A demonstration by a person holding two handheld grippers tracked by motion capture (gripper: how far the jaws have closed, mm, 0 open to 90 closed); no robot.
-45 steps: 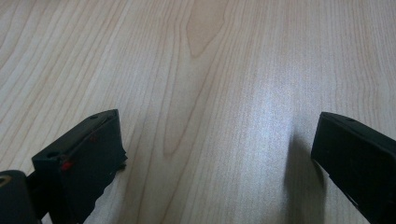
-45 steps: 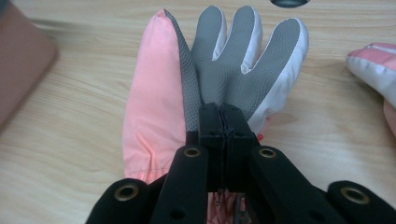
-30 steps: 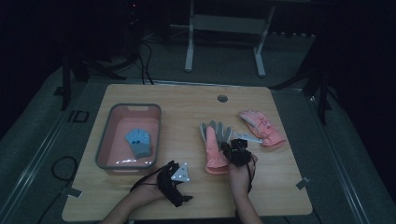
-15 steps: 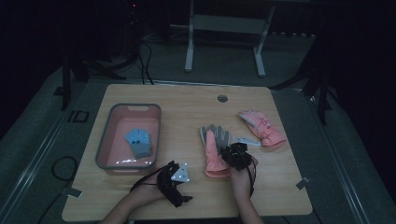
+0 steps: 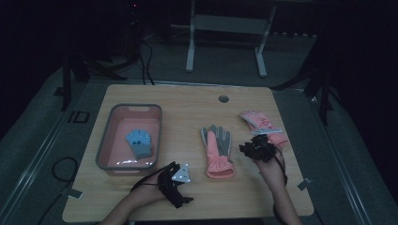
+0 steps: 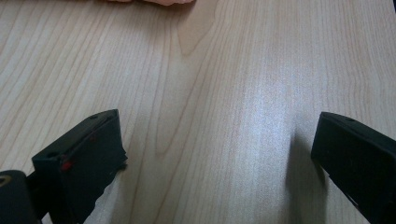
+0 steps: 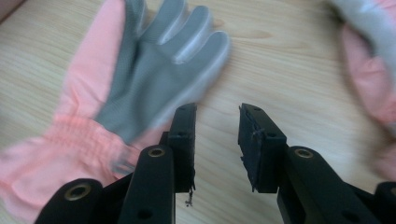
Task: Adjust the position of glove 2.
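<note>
Sliding away to the right, the right gripper (image 5: 257, 149) has left the glove (image 5: 218, 151) it sat over a second ago, and now it hangs between that glove and the second glove (image 5: 263, 125). Its jaws have just been opening. They stand a little way apart, with nothing between them but bare table (image 7: 289, 60). My guess is that it let go of the glove there, flat and palm up, and is now off to get the other one.

From the right gripper view, the glove (image 7: 140, 79) lies just to the left of the jaws, its grey palm showing and its pink cuff nearest. The second glove (image 7: 369, 70) is off to the right, blurry, near but not touching.

The left gripper (image 5: 174, 183) rests low on the table, well to the left of the right one. Its jaws are wide, with nothing between them but wood. It looks like it is waiting for its turn.

Farther left of it sits the bin (image 5: 107, 140), with a blue glove (image 5: 140, 142) lying inside. The bin is probably where the pink gloves go too, so they lie spread out within easy reach.
</note>
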